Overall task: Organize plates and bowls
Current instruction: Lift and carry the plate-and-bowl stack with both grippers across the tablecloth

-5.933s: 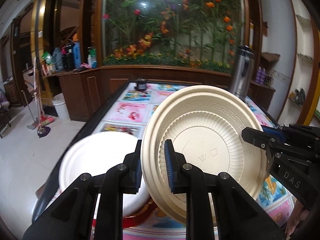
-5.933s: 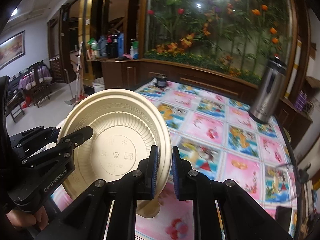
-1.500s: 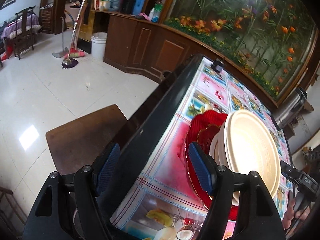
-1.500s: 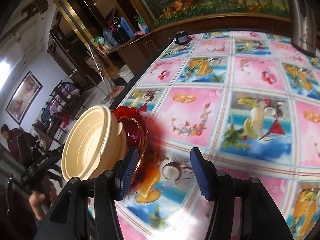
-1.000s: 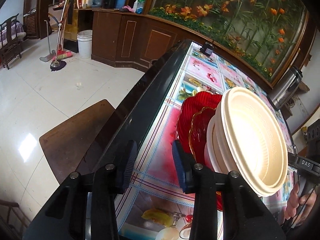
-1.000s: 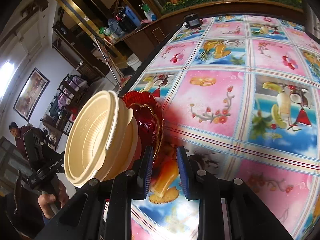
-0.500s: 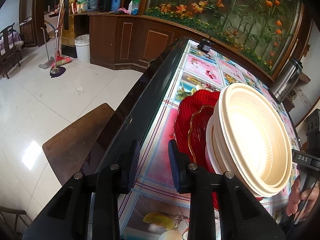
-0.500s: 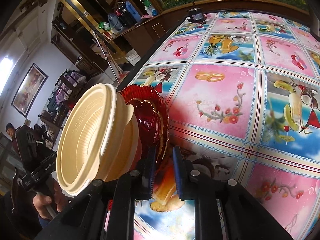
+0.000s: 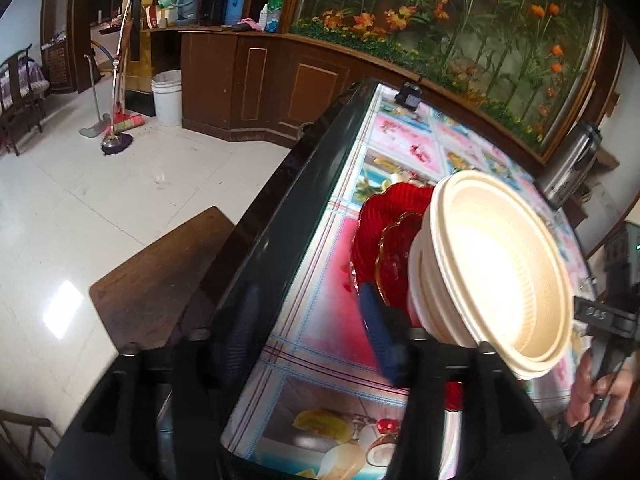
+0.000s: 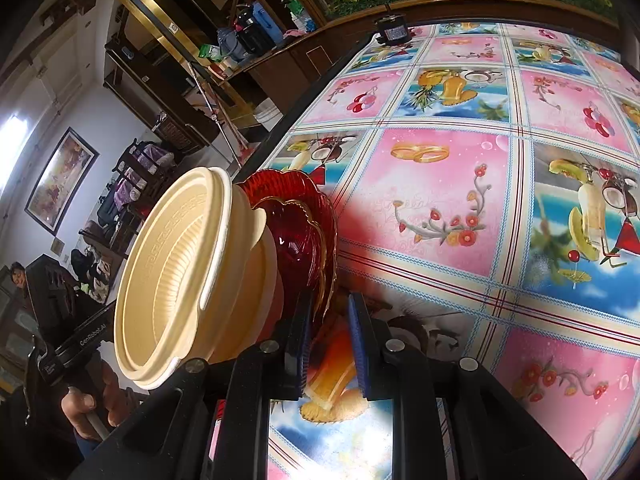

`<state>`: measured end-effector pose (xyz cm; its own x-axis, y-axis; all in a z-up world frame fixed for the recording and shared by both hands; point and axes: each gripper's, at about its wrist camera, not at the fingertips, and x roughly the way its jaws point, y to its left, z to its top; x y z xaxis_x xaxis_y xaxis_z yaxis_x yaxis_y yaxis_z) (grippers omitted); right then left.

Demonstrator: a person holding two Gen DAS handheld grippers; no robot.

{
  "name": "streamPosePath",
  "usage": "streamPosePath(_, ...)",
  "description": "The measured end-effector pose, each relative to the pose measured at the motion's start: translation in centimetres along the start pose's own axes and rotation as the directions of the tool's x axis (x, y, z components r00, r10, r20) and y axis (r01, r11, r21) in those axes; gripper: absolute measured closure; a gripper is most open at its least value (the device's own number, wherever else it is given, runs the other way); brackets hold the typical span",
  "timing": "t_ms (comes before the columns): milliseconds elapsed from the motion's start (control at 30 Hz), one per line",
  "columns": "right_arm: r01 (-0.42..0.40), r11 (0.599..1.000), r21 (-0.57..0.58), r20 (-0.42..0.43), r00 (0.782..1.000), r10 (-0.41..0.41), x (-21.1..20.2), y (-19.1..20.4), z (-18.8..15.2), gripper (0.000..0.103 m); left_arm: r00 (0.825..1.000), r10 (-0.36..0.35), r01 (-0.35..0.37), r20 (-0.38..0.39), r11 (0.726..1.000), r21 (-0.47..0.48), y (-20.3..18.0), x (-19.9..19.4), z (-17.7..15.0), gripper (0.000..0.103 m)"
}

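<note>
- The stack [image 9: 496, 272] is sitting near the table's [image 9: 280, 216] left edge: cream bowls [image 10: 180, 276] nested on top, red plates [image 10: 300, 236] beneath.
- The left gripper [image 9: 308, 332] is standing with its blue pads wide apart and nothing between them; one finger is hanging over the table's dark rim, the other is just beside the red plates [image 9: 384, 236].
- The right gripper [image 10: 328, 340] is showing only a narrow gap between its pads; the red plates' gold rim is lying right at that gap, and whether the pads are pinching it cannot be told.
- Only the left wrist view is showing the floor beside the table, with a wooden stool [image 9: 160, 276], a white bucket [image 9: 168, 98], a mop [image 9: 116, 136] and a steel flask [image 9: 568, 168] beyond the stack.
- Only the right wrist view is showing the patterned cloth [image 10: 480, 168] spreading past the stack, a small dark pot [image 10: 390, 32] at the table's far end, and the hand [image 10: 92, 400] holding the other gripper behind the bowls.
</note>
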<state>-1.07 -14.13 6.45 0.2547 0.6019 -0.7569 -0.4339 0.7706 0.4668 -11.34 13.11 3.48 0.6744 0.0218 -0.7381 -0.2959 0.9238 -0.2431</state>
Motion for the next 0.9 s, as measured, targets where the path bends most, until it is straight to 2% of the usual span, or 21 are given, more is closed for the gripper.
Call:
streamPosePath(200,0.001,1.0,0.0,0.004,1.0,-0.001,0.0,0.0,-0.1,0.083,1.0,-0.001,0.001,-0.01,1.0,0.029,-0.6,0.7,-0.1,0.041)
streamPosePath(300,0.002,1.0,0.005,0.007,1.0,-0.002,0.0,0.0,-0.2,0.083,1.0,0.003,-0.002,-0.024,0.999,0.046,-0.9,1.4,-0.2,0.06)
streamPosePath(433,0.009,1.0,-0.004,0.009,1.0,-0.009,-0.1,0.1,-0.1,0.087,1.0,-0.008,0.01,-0.025,0.998,0.068,-1.5,1.7,-0.1,0.07)
streamPosePath(667,0.011,1.0,-0.004,0.019,1.0,-0.011,-0.1,0.1,-0.1,0.086,0.999,-0.014,0.018,-0.05,0.996,0.082,-1.9,3.1,-0.1,0.073)
streamPosePath(700,0.003,1.0,-0.005,0.032,0.999,-0.003,-0.5,0.1,-0.1,0.083,0.998,-0.019,0.023,-0.053,0.997,0.072,-1.8,3.2,-0.1,0.073)
streamPosePath(900,-0.05,0.996,0.068,0.032,0.998,0.047,-1.0,-1.6,0.5,0.083,0.998,-0.015,0.019,-0.062,0.997,0.071,-1.9,3.7,-0.2,0.073)
